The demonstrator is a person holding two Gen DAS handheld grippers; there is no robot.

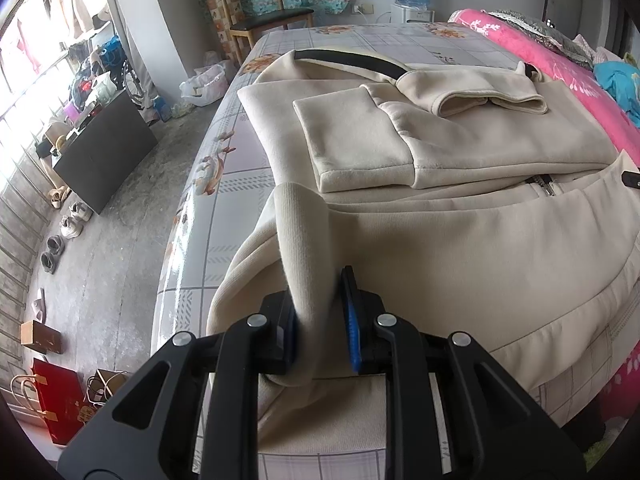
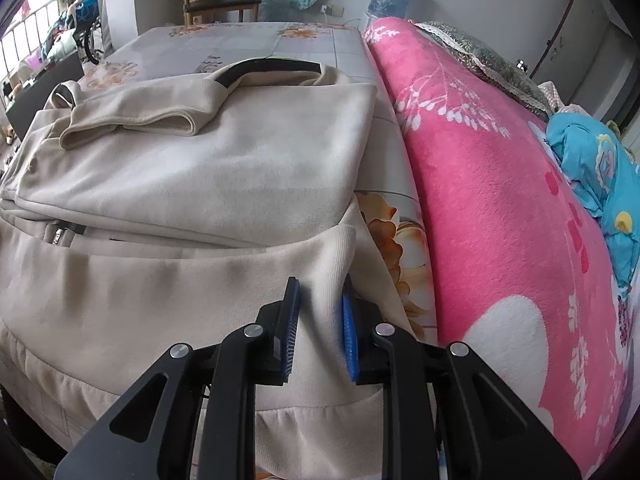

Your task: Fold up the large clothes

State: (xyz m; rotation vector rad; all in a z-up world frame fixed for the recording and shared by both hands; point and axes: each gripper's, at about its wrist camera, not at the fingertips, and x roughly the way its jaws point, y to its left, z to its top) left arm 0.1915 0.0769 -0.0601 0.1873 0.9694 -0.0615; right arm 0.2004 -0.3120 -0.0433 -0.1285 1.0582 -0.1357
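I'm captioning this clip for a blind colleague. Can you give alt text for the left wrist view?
The left tool pinches the ribbed hem corner of a beige jacket on a floral-sheeted bed. Its sleeves are folded across the body.

Left gripper (image 1: 318, 316) and right gripper (image 2: 319, 320), both clamped on cloth, pointing forward.

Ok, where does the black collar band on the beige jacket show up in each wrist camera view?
Left wrist: black collar band sits upper centre, at the beige jacket's far end.
Right wrist: black collar band sits upper centre-left.
Shared landmark: folded sleeve cuff just in front of it.
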